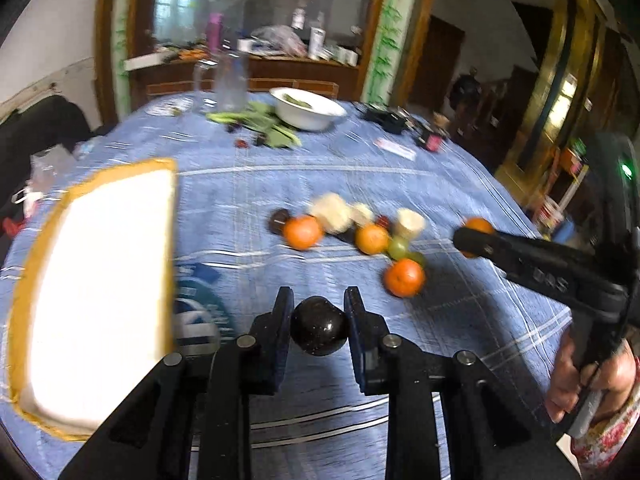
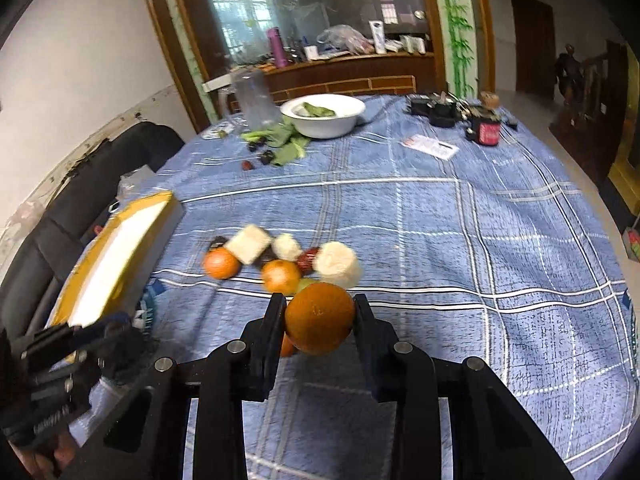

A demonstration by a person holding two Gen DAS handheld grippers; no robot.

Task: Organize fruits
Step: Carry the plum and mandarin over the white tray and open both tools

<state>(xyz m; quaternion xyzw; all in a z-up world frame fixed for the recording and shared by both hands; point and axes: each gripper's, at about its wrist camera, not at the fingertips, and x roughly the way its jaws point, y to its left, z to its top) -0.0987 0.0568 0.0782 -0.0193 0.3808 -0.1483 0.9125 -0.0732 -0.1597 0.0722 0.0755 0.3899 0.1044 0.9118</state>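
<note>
My left gripper is shut on a dark round fruit and holds it above the blue checked tablecloth. My right gripper is shut on an orange; it also shows in the left wrist view at the right. A loose cluster lies mid-table: oranges, pale cut pieces, a green grape and a dark fruit. A white tray with a yellow rim sits at the left, beside my left gripper. The cluster lies just beyond my right gripper.
A white bowl with greens, leafy vegetables, a clear jug and small dark items stand at the table's far end. A black chair is at the left edge. A cluttered sideboard lies behind.
</note>
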